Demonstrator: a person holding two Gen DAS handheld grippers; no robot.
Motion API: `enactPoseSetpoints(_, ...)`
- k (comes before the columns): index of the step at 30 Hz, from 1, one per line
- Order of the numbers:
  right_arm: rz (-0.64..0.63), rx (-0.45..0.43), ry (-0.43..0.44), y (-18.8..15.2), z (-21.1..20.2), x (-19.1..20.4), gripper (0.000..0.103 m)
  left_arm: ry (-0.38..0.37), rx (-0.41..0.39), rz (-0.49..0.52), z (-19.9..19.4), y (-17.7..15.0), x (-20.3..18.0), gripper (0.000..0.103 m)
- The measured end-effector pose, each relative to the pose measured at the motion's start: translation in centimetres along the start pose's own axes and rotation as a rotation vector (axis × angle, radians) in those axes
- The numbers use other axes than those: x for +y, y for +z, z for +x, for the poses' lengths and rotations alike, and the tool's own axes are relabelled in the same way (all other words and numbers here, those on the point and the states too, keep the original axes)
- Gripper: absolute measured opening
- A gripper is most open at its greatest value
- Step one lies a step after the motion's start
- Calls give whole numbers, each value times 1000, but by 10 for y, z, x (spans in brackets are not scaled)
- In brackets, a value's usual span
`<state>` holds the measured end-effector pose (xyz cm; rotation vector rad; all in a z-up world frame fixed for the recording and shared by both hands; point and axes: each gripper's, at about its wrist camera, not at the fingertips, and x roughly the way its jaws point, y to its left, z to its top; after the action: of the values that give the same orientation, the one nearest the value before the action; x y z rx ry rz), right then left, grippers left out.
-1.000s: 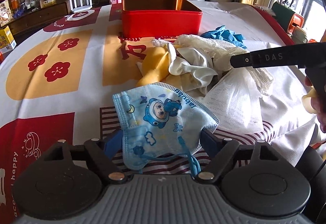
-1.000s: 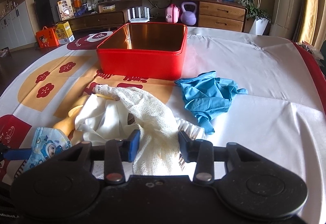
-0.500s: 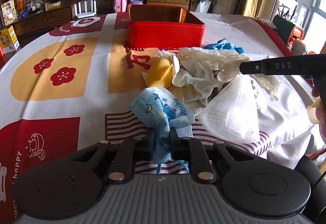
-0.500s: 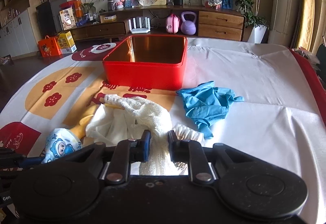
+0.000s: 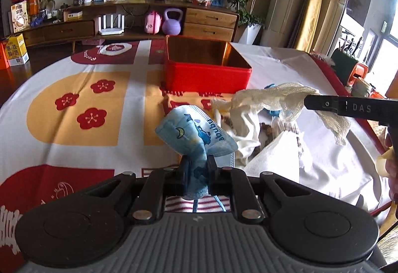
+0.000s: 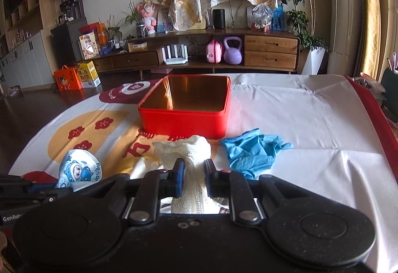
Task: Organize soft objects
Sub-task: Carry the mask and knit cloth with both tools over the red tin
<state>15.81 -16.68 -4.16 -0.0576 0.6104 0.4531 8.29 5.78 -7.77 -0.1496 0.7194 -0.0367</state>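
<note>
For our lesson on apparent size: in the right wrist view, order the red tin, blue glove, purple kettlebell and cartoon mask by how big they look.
1. red tin
2. blue glove
3. cartoon mask, partly hidden, so unsure against the glove
4. purple kettlebell, far away

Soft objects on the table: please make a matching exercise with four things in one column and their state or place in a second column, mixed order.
1. cartoon face mask
2. white mesh cloth
3. blue gloves
4. red tin

A. lying loose on the tablecloth
B. open and empty
C. pinched in the left gripper
D. pinched in the right gripper

Pairs: 1-C, 2-D, 3-A, 4-B
</note>
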Motion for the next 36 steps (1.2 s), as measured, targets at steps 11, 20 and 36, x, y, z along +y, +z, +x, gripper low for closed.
enactPoseSetpoints(11, -3, -77, 8, 27, -13, -7, 16, -10, -51, 13, -4, 41, 6, 13)
enactPoseSetpoints(20, -16, -136, 6, 59, -12, -13, 16, -38, -55, 0, 7, 85, 13, 13)
enactPoseSetpoints(36, -71, -197, -28, 109, 15, -23, 17, -50, -81, 74, 42, 154, 1, 14)
